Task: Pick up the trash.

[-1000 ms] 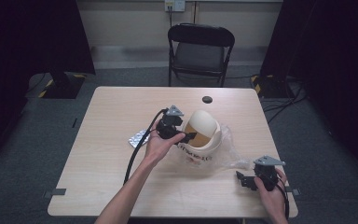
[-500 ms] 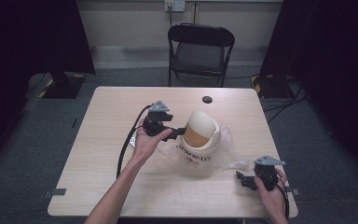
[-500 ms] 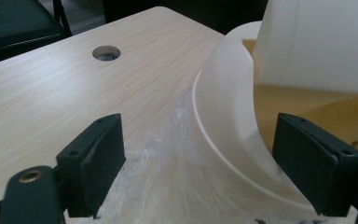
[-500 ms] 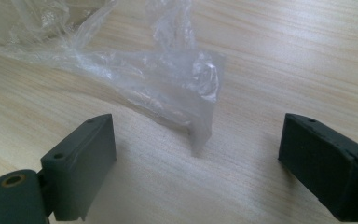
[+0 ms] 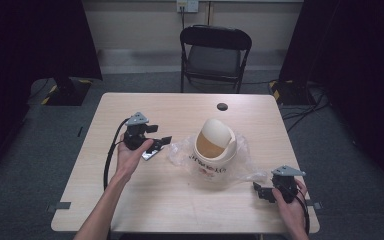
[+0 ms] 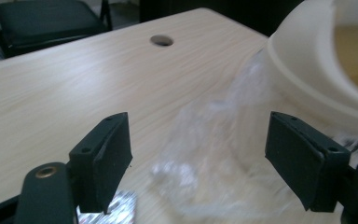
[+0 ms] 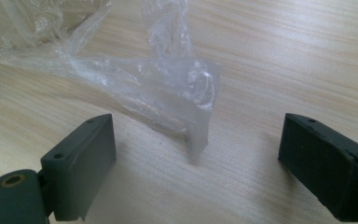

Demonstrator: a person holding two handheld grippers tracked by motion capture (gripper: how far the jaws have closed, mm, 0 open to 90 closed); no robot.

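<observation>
Left claw [image 5: 164, 141] has just been closing a bit but its jaws are apart with nothing pinched, hovering over a small foil packet [image 5: 149, 154] at the left edge of the clear plastic bag [image 5: 180, 150]. That bag is under the cream bowl [image 5: 214, 145] mid-worktop [image 5: 130, 200]. Right claw [image 5: 258, 189] rests near-right, gaping wide at the bag's corner, probably lined up to grab it.

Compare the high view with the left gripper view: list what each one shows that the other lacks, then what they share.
High view alone: the chair, the person's forearms, the left hand-held gripper from above and the right hand-held gripper.

Left gripper view alone: a close look between its own open jaws.

Shared: the table, its round hole, the cream container, the clear plastic bag and the silver packet.
</observation>
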